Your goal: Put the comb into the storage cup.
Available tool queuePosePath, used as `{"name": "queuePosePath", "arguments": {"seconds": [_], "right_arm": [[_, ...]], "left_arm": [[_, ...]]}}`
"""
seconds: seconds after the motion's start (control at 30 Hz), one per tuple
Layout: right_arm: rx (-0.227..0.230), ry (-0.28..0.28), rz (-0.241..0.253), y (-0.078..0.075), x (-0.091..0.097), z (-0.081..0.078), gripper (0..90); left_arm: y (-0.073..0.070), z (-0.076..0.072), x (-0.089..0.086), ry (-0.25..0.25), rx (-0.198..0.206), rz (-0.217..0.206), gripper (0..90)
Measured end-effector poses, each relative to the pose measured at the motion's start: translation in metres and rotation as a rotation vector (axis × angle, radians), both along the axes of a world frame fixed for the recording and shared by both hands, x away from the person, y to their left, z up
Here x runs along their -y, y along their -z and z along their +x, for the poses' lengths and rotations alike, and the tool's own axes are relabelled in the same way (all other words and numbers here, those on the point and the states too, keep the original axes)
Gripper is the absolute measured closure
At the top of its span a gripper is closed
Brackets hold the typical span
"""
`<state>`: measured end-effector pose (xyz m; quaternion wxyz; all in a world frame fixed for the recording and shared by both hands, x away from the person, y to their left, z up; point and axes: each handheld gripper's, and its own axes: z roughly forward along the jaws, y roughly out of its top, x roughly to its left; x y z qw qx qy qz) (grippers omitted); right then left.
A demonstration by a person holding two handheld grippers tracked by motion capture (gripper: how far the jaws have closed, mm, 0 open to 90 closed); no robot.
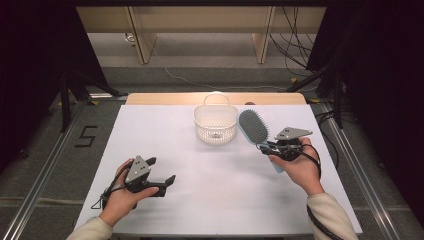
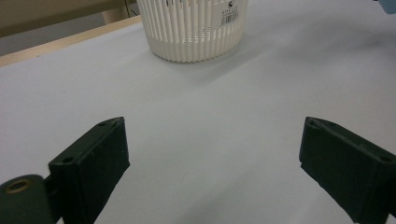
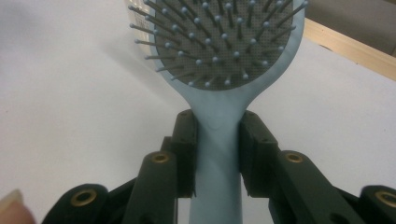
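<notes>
A light blue hairbrush (image 1: 252,129) with a grey bristle pad is held above the table at the right, its head pointing toward the basket. My right gripper (image 1: 269,148) is shut on the brush's handle (image 3: 218,154), both pads pressed against its sides just below the head (image 3: 224,42). A white slatted basket (image 1: 215,123) with a thin handle stands at the table's far middle, left of the brush head. My left gripper (image 1: 162,176) rests low at the near left, jaws wide apart with nothing between them; the left gripper view looks across the bare sheet at the basket (image 2: 194,28).
A white sheet (image 1: 215,175) covers the table, with a wooden edge (image 1: 215,98) showing at the far side. Dark stands and cables flank the table on both sides. The floor at left bears a number marking (image 1: 86,136).
</notes>
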<state>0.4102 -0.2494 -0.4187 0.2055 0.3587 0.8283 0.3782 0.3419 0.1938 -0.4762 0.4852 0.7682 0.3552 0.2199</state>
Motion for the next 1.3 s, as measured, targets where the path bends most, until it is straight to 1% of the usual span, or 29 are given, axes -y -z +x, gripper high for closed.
{"name": "queuePosePath", "arguments": {"seconds": [0.2,0.37,0.53,0.73,0.9,1.2,1.3], "right_arm": [[0.010,0.013,0.013,-0.0008,0.0008,0.0000,70.9],[0.036,0.025,0.023,-0.0024,0.0011,-0.0004,70.9],[0.035,0.028,0.028,-0.0020,0.0014,-0.0001,70.9],[0.046,0.034,0.038,-0.0029,0.0018,-0.0003,70.8],[0.056,0.045,0.050,-0.0036,0.0022,-0.0001,70.9],[0.061,0.062,0.066,-0.0048,0.0034,-0.0002,70.8],[0.072,0.072,0.073,-0.0051,0.0037,-0.0003,70.9]], "left_arm": [[0.0000,-0.0001,0.0001,0.000,0.000,0.000,7.7],[0.0001,0.0000,0.0002,0.001,0.000,0.000,7.7],[-0.0001,-0.0002,0.0001,-0.001,0.000,0.000,7.8],[-0.0001,-0.0002,0.0001,-0.001,0.001,0.000,7.8],[0.0000,-0.0002,0.0001,-0.001,0.001,0.000,7.8],[0.0001,0.0001,0.0000,0.002,0.002,0.001,7.9],[0.0000,0.0000,0.0000,0.000,0.002,0.001,7.9]]}}
